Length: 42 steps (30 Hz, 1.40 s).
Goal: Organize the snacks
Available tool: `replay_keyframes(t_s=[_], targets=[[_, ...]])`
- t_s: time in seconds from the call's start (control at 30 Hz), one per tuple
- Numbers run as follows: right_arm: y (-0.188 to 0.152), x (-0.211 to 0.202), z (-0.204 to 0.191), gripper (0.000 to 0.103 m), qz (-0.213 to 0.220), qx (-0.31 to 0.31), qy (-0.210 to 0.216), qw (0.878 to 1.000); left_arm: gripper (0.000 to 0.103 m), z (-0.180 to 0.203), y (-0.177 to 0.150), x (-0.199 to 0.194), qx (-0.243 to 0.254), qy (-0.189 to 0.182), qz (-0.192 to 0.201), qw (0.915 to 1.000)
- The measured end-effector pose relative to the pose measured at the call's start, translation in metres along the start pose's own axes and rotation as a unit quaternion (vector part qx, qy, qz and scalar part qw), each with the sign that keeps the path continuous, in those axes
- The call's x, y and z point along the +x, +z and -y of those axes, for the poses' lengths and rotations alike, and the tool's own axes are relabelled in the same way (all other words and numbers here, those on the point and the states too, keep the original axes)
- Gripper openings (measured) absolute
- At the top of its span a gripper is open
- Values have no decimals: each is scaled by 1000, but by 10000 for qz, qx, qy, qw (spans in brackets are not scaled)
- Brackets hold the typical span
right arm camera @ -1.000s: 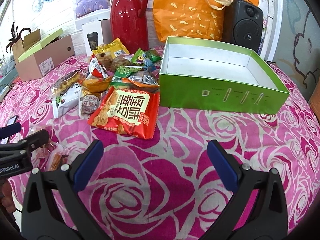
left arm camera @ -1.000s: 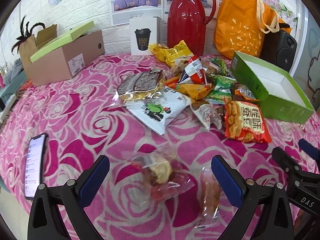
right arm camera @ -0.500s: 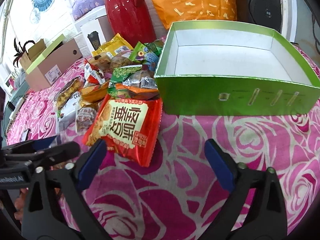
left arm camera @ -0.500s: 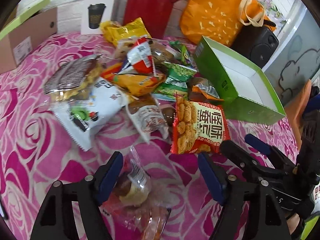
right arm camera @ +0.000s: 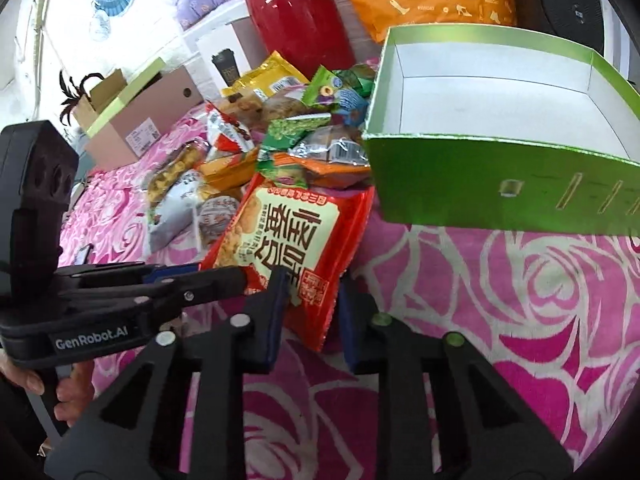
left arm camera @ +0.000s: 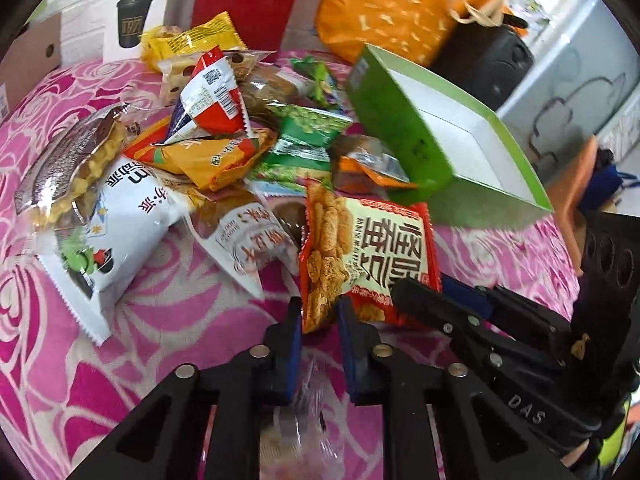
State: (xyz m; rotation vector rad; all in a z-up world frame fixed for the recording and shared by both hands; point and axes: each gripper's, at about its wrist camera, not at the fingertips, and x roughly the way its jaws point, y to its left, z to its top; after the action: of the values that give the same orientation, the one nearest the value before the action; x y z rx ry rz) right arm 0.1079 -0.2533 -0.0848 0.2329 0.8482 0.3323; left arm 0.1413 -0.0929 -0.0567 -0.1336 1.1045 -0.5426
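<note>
Both grippers had just been closing on the red snack bag point(right arm camera: 288, 240): the left gripper point(left arm camera: 318, 324) pinched its lower corner at bottom centre of the left view, nearly shut, while the right gripper point(right arm camera: 310, 300) stood narrow around the opposite lower edge. Lifting evenly from both corners would likely keep the bag flat. The green box point(right arm camera: 492, 184) sat empty at upper right, touching the snack pile point(left arm camera: 248, 136); its near wall must be cleared first.
</note>
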Motion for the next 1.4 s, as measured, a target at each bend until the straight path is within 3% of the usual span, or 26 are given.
replay_keyframes(t_s=[0.13, 0.3, 0.47, 0.7, 1.1, 1.17, 1.2, 1.33, 1.4], targets=[[-8, -21, -9, 24, 122, -30, 110, 9999, 13, 18, -6, -23, 311, 24, -7, 9995], [1, -68, -20, 23, 622, -188, 176, 9977, 12, 44, -2, -69, 469, -101, 357, 9982], [25, -103, -15, 23, 1090, -217, 127, 9937, 11, 79, 29, -98, 1003, -73, 756, 9920], [62, -111, 18, 23, 1392, -61, -343, 9896, 11, 108, 79, -69, 1362, -209, 890, 9865], [83, -62, 84, 24, 984, 275, -550, 9932, 12, 107, 115, 15, 1294, -221, 475, 9902], [84, -55, 87, 35, 947, 185, -635, 9933, 24, 103, 118, 22, 1225, -106, 502, 9911], [85, -53, 87, 43, 927, 97, -675, 9934, 42, 102, 118, 23, 1198, 8, 572, 9912], [79, -50, 90, 95, 1074, -220, -1116, 9877, 82, 92, 114, 17, 1270, 737, 1044, 9836], [75, -52, 90, 100, 1135, -244, -1160, 9864, 82, 85, 115, 13, 1173, 735, 1085, 9844]])
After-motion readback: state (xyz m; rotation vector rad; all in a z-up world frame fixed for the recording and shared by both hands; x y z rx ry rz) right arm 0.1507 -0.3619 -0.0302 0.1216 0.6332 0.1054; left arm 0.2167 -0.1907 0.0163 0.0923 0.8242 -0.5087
